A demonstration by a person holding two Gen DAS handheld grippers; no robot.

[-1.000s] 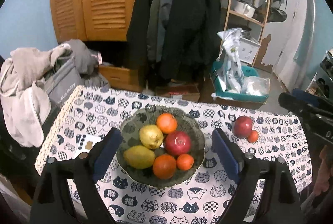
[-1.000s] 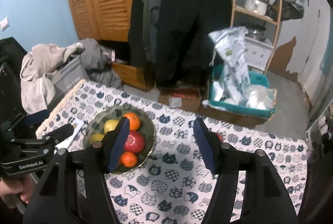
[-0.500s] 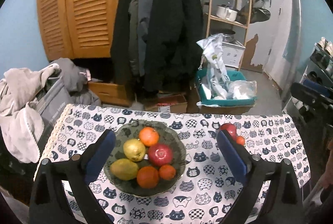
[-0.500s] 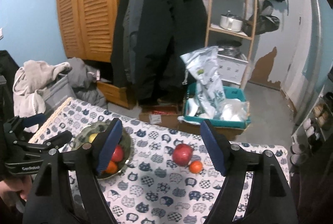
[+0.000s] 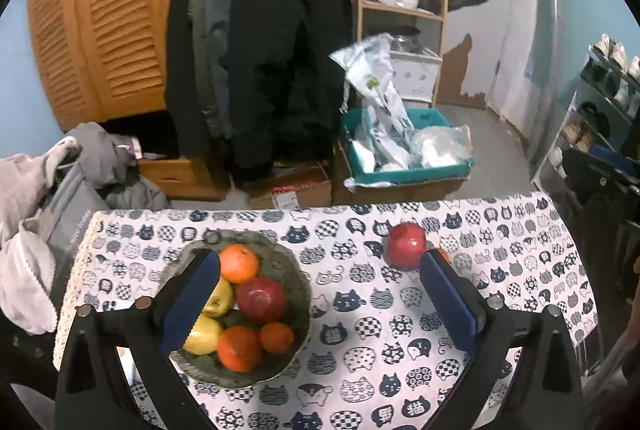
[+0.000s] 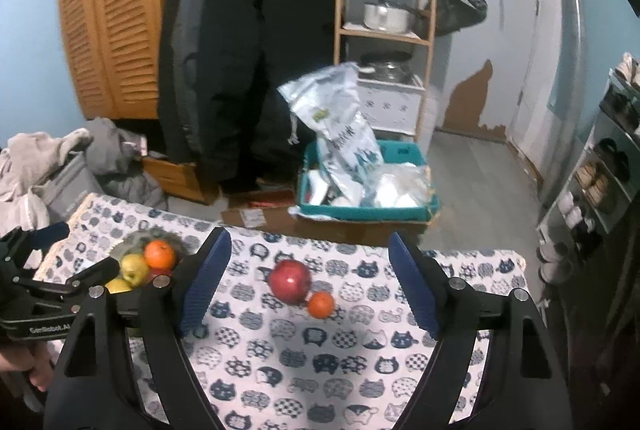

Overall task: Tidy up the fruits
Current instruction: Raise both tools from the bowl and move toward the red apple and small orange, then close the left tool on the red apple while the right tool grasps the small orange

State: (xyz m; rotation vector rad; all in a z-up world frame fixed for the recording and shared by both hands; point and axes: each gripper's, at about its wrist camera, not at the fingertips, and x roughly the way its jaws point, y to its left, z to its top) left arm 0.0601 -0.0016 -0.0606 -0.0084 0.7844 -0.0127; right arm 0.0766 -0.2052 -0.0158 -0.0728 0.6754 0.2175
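My left gripper hangs above the cat-print tablecloth, its jaws opening wide with nothing pressed between the blue pads; only cloth and the right edge of the bowl show in the gap. The grey-green bowl sits on the left part of the table, partly behind my left finger, and holds a large orange at the far side, a red apple in the middle, a yellow-green pear-like fruit beside it, a yellow fruit nearer me, and two more oranges at the near rim, the smaller to the right. The yellow fruit lies with its long axis running roughly left to right; its left end is hidden by the finger, so I cannot tell which way it points. My right gripper is also opening, empty, and frames the two fruits left on the cloth well apart from the bowl: a red pomegranate-like fruit and a small mandarin touching it at its near right. The red fruit is round, with a small crown that seems to face up and slightly toward me. In the right wrist view my other gripper's black frame crosses in front of the bowl.
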